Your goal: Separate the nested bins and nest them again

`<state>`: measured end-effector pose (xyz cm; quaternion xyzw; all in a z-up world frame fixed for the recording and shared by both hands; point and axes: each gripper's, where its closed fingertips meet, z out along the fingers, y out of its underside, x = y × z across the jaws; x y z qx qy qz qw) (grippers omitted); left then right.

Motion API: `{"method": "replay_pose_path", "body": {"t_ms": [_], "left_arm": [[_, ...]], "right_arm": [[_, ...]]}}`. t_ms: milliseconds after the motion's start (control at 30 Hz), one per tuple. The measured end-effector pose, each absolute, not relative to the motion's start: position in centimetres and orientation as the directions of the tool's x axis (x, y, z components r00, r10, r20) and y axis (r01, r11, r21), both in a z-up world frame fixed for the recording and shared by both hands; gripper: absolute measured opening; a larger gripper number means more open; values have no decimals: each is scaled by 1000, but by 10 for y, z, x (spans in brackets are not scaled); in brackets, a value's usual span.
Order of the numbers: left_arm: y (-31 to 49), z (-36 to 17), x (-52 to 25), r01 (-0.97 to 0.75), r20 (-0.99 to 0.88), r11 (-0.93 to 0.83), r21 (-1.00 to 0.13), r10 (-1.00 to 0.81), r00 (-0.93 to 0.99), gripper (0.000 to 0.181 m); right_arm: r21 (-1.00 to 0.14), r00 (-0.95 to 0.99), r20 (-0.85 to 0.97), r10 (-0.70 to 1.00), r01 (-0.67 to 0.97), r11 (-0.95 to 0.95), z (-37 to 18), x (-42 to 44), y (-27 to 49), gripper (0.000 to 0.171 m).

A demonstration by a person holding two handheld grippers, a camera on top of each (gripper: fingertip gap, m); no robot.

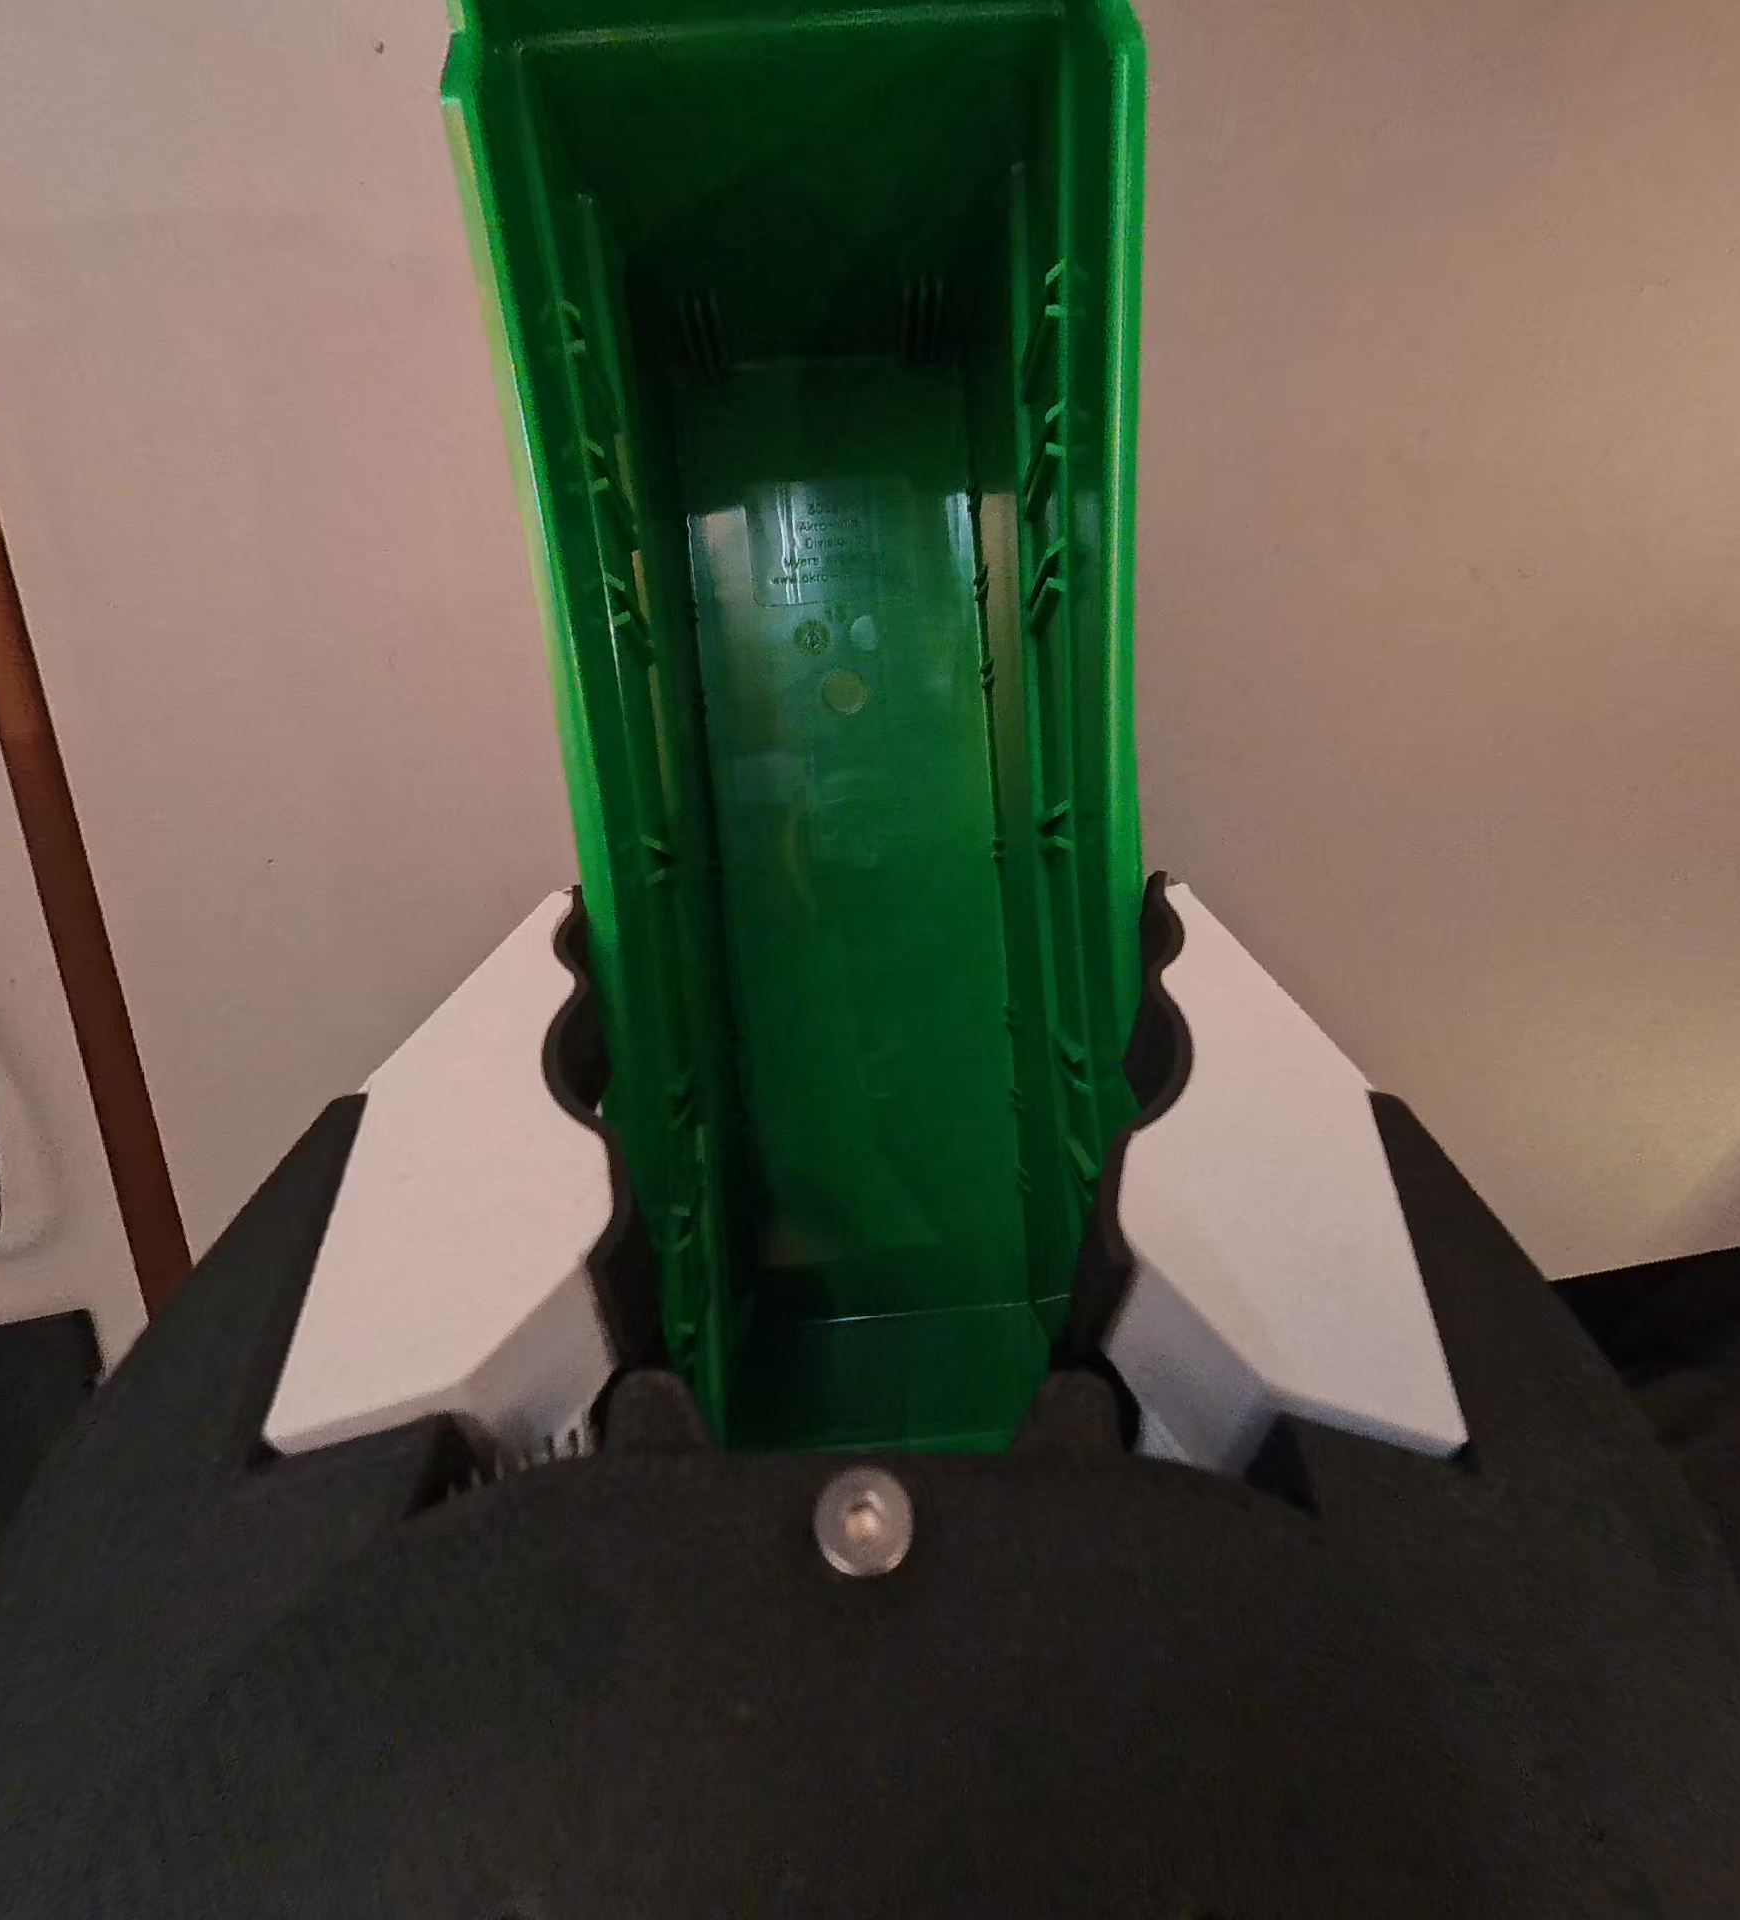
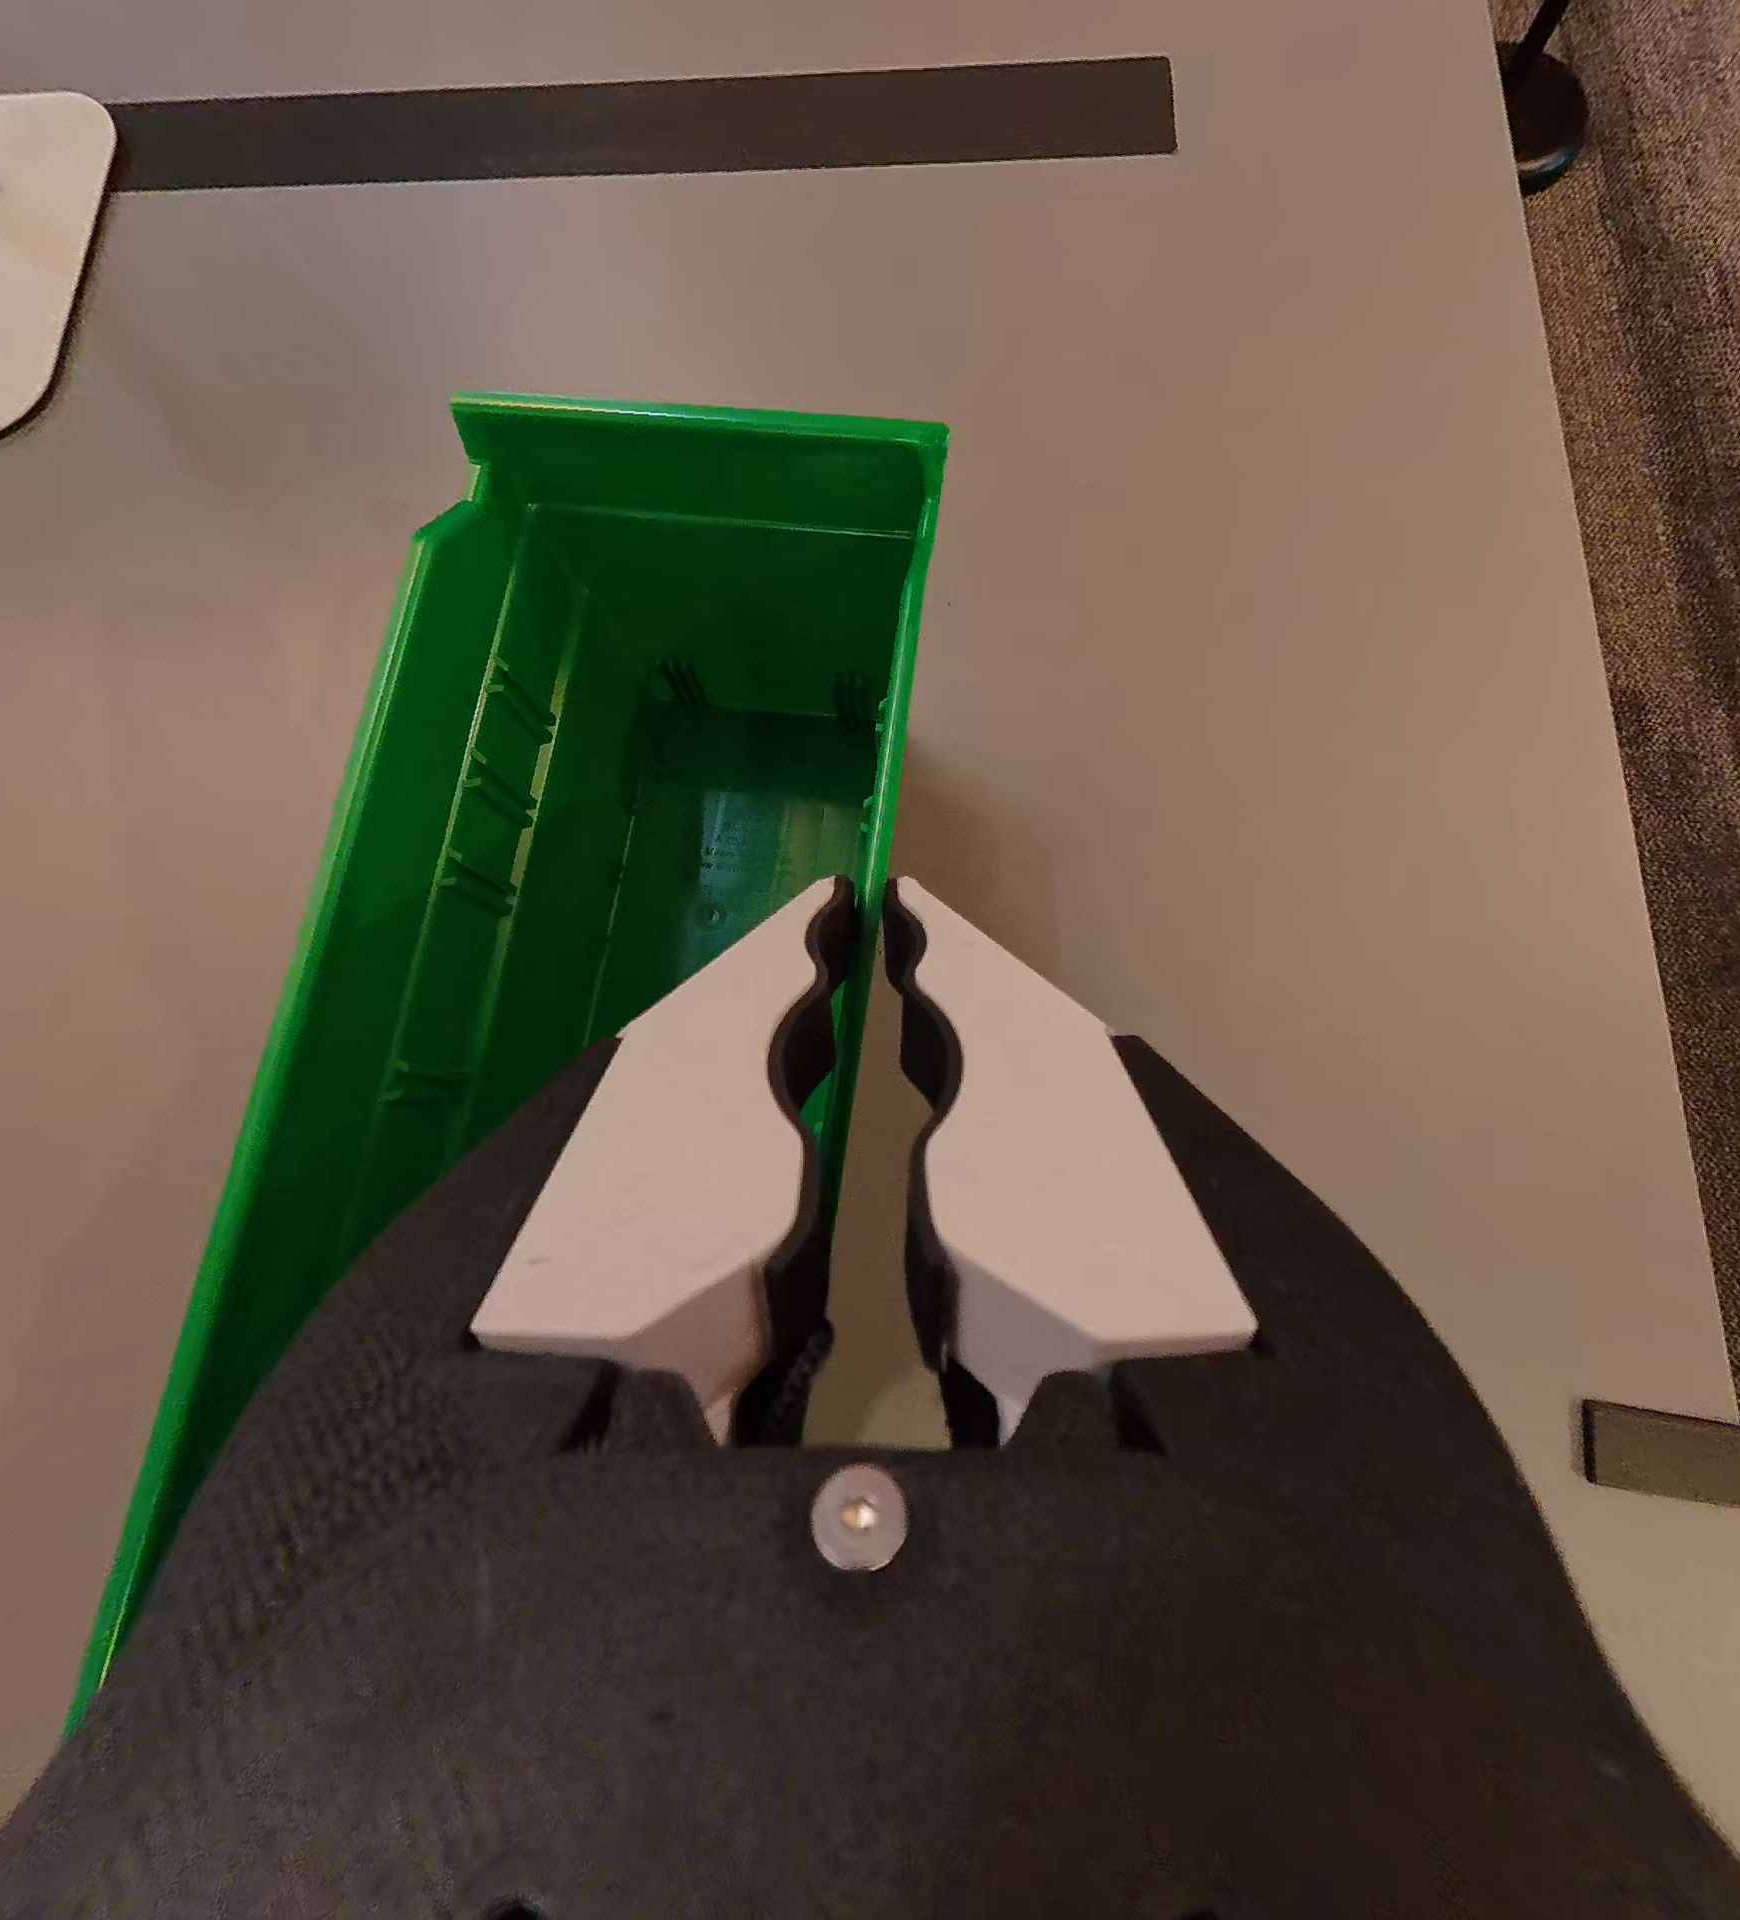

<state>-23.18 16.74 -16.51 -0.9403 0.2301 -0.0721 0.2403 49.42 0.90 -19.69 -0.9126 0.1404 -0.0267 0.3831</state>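
Grey desk (image 2: 1209, 623) below, cream wall (image 1: 1468, 520) behind: one long green bin (image 2: 450, 935) rests on the desk, its right wall pinched by the right hand-held gripper (image 2: 871, 914), probably to steady it. The left hand-held gripper (image 1: 866, 935) clamps a second green bin (image 1: 845, 727) across its width, held aloft, apparently separated.

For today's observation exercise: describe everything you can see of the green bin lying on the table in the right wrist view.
The green bin is long, narrow, glossy plastic, open-topped and empty, with ribbed slots along its inner walls and a flanged rim. It rests on the grey table. The right gripper straddles its right wall, one finger inside, one outside, nearly closed on it.
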Motion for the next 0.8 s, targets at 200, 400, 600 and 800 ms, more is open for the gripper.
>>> {"method": "replay_pose_path", "body": {"t_ms": [200,400,600,800], "left_arm": [[169,-157,-235,-397,28,-773,-495,-471,882,101],[174,-135,-236,-355,75,-759,-547,-466,882,103],[175,-115,-238,-352,58,-740,-573,-465,883,103],[167,-62,-229,-357,9,-669,-652,-478,878,104]], "right_arm": [[-708,959,-65,-278,-240,-664,-197,494,9,3],[-709,959,-70,-275,-242,-663,-197,493,11,3],[-714,959,-73,-273,-241,-657,-196,492,12,3],[-730,960,-83,-269,-242,-639,-191,494,11,7]]}}
